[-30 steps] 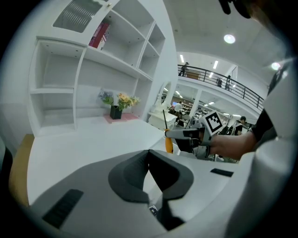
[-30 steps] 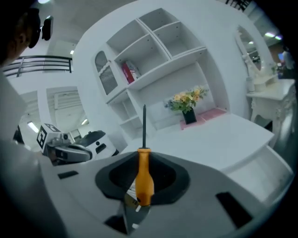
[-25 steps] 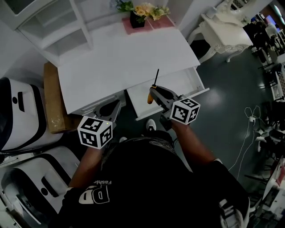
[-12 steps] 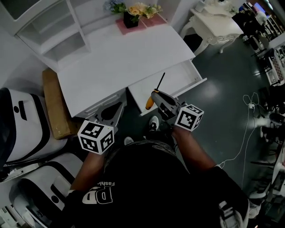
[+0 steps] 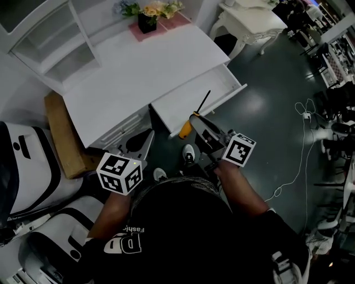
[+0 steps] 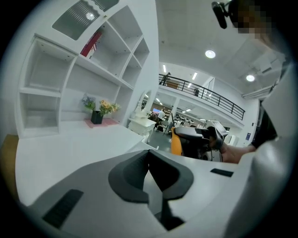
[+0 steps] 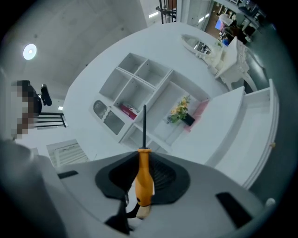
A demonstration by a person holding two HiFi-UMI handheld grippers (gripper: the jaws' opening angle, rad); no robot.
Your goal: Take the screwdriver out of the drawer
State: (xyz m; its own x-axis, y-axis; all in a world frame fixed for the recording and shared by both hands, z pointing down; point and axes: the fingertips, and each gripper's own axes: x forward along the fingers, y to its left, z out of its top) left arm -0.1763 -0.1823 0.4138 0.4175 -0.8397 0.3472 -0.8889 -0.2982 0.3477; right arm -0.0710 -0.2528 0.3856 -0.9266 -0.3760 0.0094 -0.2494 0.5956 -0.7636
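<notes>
right gripper [image 5: 194,118] pinches screwdriver [image 7: 144,176] by orange handle, over open drawer [image 5: 188,102] front edge. risk: handle pivots or slips in jaws, tool drops into drawer. left gripper [image 5: 145,138] closed, empty, beside drawer.

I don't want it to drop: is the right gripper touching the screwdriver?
Touching. Right gripper view shows the right gripper clamped on the orange handle of the screwdriver.

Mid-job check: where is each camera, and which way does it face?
Head view: on the head, steeply down at desk, open drawer, torso.
Left gripper view: on left hand-held gripper, across desk toward shelves; right hand shows.
Right gripper view: on right hand-held gripper, toward shelves past gripped screwdriver.
Shared: flowers, in all three.
</notes>
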